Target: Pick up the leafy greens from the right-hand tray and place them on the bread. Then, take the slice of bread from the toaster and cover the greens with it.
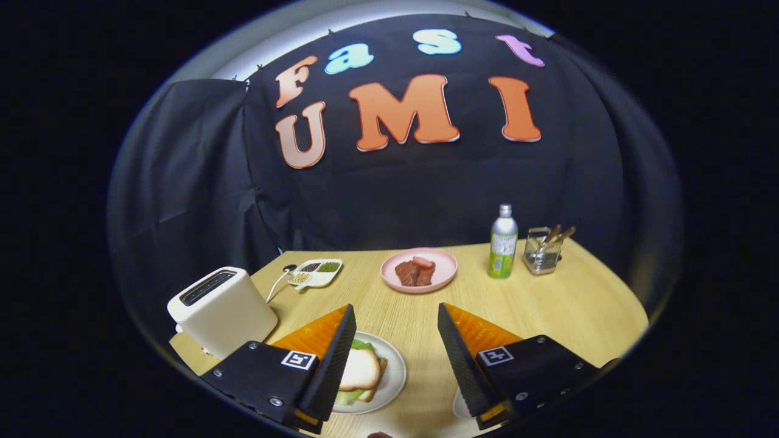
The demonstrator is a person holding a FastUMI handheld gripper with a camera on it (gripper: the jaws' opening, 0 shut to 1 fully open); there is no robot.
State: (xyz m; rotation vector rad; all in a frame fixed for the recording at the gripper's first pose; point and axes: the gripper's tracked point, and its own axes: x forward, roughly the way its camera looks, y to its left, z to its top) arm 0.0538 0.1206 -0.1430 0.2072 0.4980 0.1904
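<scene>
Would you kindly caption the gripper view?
Open tool above the finished sandwich on its plate, beside the toaster.

The desk [548,310] is of light wood. The hand-held gripper [395,340] hangs over its near part, fingers wide apart with nothing between them but the desk. Beside the left finger stands a white plate [392,380] with a sandwich [360,372], partly hidden by that finger. To the left of the gripper stands a white toaster [222,310]. Beyond it lies a small divided tray [316,273] with a white cable [277,283] near it. Straight beyond the fingers is a pink plate [419,286] with meat [415,272]. Further right stand a bottle [503,249] and a clear holder [541,252] with sticks.
</scene>
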